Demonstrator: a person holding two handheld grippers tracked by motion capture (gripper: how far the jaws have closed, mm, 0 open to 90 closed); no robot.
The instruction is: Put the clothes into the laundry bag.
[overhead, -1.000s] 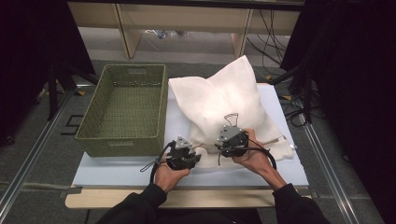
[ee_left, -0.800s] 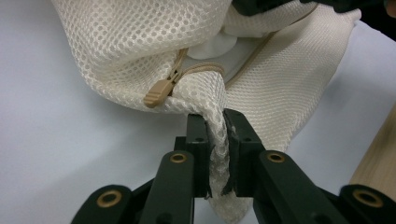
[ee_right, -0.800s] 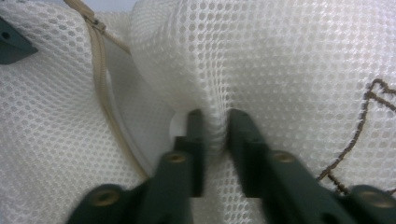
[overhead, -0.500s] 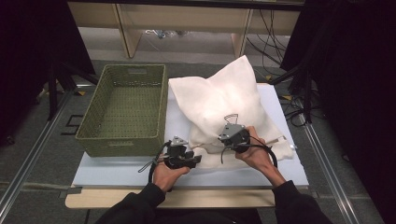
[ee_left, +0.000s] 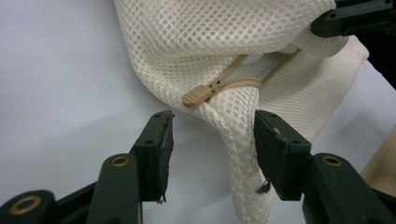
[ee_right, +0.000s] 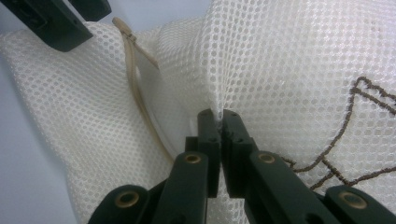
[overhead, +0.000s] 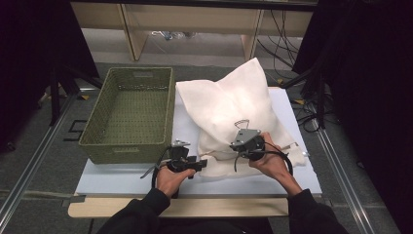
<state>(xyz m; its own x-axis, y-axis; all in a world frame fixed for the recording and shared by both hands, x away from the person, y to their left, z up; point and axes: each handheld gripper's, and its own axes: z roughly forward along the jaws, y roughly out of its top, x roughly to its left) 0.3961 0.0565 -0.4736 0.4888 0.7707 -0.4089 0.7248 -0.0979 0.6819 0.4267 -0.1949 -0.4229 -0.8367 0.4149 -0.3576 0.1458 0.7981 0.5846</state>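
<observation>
My right tool pinches the cream mesh zippered laundry bag; my left tool, jaws just opening around a fold, should grab the beige zipper pull.

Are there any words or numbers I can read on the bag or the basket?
No words or numbers can be read anywhere.
Mesh bag: only a brown stitched squiggle, not letters.
Green basket: pale patches on its end walls, too blurred to read.
Zipper pull: plain.

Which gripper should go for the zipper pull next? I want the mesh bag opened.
Left. The left gripper has open jaws either side of a mesh fold, with the zipper pull just beyond them. The right gripper is shut on the mesh bag, steadying it.
</observation>
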